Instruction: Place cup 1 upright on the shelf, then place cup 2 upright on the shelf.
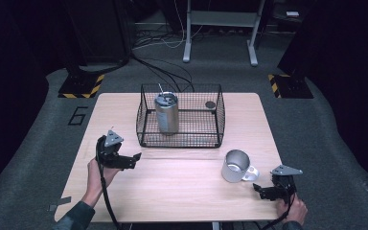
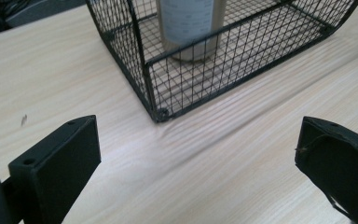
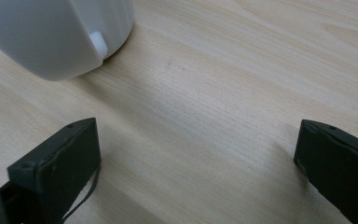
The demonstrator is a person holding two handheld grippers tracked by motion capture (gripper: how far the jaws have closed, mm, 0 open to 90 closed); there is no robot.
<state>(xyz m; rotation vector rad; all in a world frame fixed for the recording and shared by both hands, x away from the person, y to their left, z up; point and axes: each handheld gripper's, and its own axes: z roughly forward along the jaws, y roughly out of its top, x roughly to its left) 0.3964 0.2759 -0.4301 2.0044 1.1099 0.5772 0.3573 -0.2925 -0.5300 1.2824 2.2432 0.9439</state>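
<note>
A black wire basket (image 1: 180, 142) stands at the back middle of the wooden table (image 1: 172, 187). Inside it a steel tumbler (image 1: 166, 114) with a lid and straw stands upright at the left. A white mug (image 1: 236, 166) with a shiny inside sits on the table at the front right, handle toward the right. My left gripper (image 1: 134, 161) rests open just off the basket's near left corner. In the left gripper view the left gripper (image 2: 198, 158) faces the basket (image 2: 154, 84) and tumbler (image 2: 189, 23). My right gripper (image 1: 260, 191) is open beside the mug, with the mug (image 3: 56, 32) ahead of the right gripper (image 3: 198, 158) and nothing between its jaws.
A small dark round thing (image 1: 211, 104) lies in the basket's back right corner. Bare tabletop stretches between the two grippers. Beyond the table are cables on the floor, a grey stand (image 1: 220, 28) and yellow-black striped bases (image 1: 82, 86).
</note>
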